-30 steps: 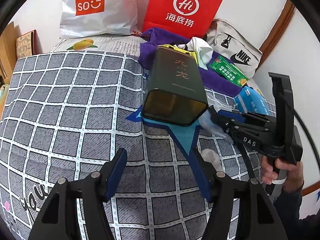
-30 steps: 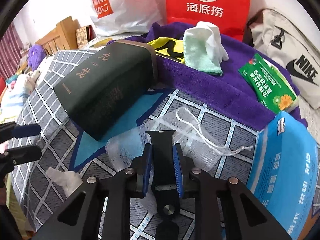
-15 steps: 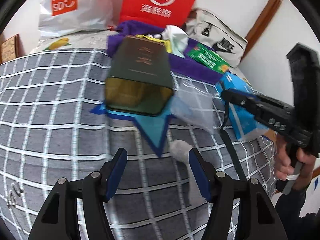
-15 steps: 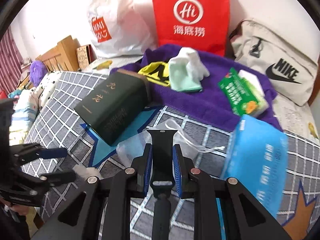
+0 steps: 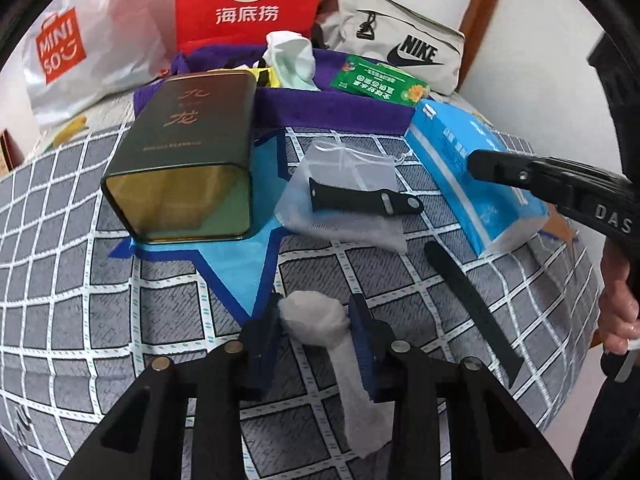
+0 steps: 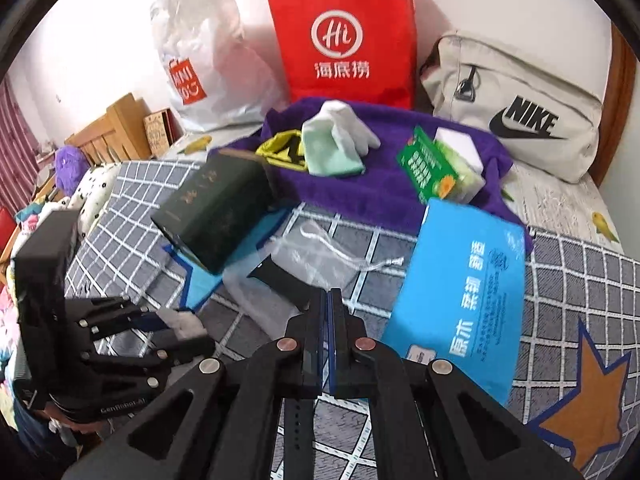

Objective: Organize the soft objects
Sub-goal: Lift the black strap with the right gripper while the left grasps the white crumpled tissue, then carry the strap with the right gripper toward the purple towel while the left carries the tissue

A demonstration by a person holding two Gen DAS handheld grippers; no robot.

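Checked bedding (image 5: pixel 100 320) is spread under a tin (image 5: pixel 188 152), a mesh pouch (image 5: pixel 344 196) and two black straps. A crumpled tissue (image 5: pixel 316 320), judged light, soft and easily torn, is best taken at its bunched head; it is pinched there by the left gripper (image 5: pixel 314 326). The right gripper (image 6: pixel 328 308) is seen closed, with a strap (image 6: pixel 298 428) hanging beneath; whether it is clamped cannot be told.

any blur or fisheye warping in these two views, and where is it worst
Left wrist view: mostly sharp; the watch strap and white tissue wad read clearly, though the grid bedsheet bows toward the rim. Right wrist view: softer, with motion smear on the dark green tin and blue tissue pack.
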